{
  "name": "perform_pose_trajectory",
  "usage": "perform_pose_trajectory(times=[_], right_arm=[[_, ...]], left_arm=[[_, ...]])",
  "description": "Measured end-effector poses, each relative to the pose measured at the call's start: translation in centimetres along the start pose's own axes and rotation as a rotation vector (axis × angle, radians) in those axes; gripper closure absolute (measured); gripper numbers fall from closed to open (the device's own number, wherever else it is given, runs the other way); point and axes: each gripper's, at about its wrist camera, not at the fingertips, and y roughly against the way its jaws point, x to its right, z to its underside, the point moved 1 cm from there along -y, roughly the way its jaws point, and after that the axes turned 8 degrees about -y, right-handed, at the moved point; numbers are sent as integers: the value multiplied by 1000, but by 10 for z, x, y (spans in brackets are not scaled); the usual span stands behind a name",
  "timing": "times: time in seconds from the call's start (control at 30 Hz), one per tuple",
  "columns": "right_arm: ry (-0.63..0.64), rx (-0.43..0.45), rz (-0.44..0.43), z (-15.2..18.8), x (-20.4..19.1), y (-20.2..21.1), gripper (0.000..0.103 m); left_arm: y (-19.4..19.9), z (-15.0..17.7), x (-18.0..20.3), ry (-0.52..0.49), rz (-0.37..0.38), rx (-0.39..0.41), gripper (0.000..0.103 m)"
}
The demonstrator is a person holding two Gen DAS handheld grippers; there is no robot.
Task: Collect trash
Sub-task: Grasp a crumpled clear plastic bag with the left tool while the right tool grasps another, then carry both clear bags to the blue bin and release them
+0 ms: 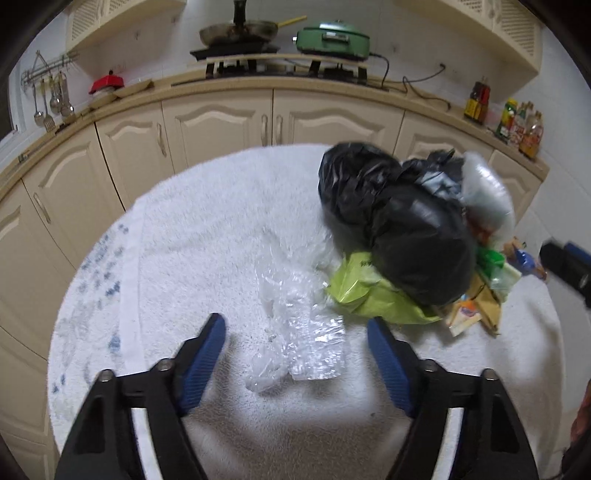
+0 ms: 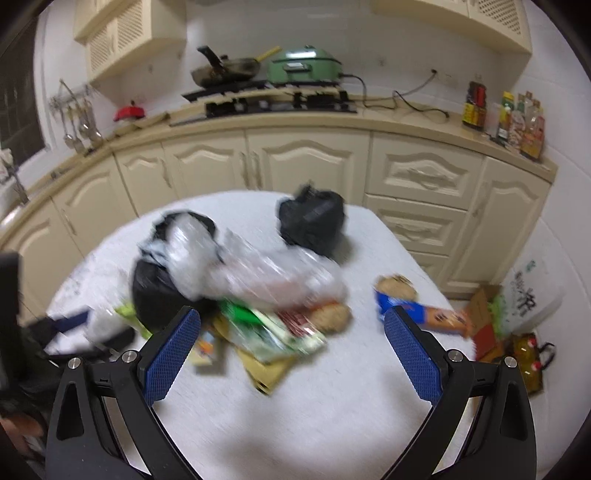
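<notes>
Clear plastic wrap [image 1: 295, 332] flat on the white-covered desk [image 1: 207, 229], between the spread blue pads of the left tool [image 1: 296, 330], untouched. Just beside: black bags [image 1: 413, 236], green bag [image 1: 369, 291], perhaps snack wrappers [image 2: 273, 328], blurred. Right tool [image 2: 291, 325] open, empty.

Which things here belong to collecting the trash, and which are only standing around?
For the job: clear plastic wrap, black bags, green bag, blue snack packet, left gripper, right gripper.

Not for the job: frying pan, green cooker, sauce bottles, hanging utensils.
</notes>
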Motion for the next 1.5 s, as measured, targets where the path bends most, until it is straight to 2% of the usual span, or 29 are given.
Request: perform_pose_trajectory(times=[0.03,0.1,0.17,0.27,0.33,0.43,0.5,0.57,0.6,0.63,0.7,0.93,1.23,1.37,1.5], right_arm=[[1,8,-18,-3,-5,-1,2],[14,13,-32,-7,-16,-7,2],[31,21,-46,-12,-26,-17,2],[35,8,-44,-15,-34,-35,3],[31,-2,-58,-16,-38,-45,8],[23,-16,-89,-16,-42,-55,32],[24,-24,-110,-16,-45,-57,59],[40,-32,-102,-16,-48,-58,63],[43,-36,-117,-16,-48,-57,73],[38,-43,-150,-16,-48,-56,77],[39,-38,-160,-16,-47,-50,82],[42,36,-222,-21,-43,-3,84],[-36,133,-406,-31,-18,89,84],[-46,175,-444,-27,-6,128,84],[-44,207,-431,-20,7,156,84]], left_arm=[[-7,-2,-2,3,4,-9,50],[-17,-4,-7,12,9,-29,78],[-17,-5,-12,21,-10,-15,89],[-13,-9,-20,34,0,1,91],[-11,-9,-23,23,-10,14,93],[-5,-9,-28,18,-2,29,93],[3,-4,-32,24,-1,43,93],[12,-3,-35,32,3,56,93],[16,0,-33,29,3,62,93],[20,4,-32,28,3,69,93],[32,10,-31,26,8,84,94],[78,17,-15,4,22,144,93],[139,28,21,-46,67,222,93],[164,37,43,-74,80,244,93],[184,45,71,-109,102,259,93]])
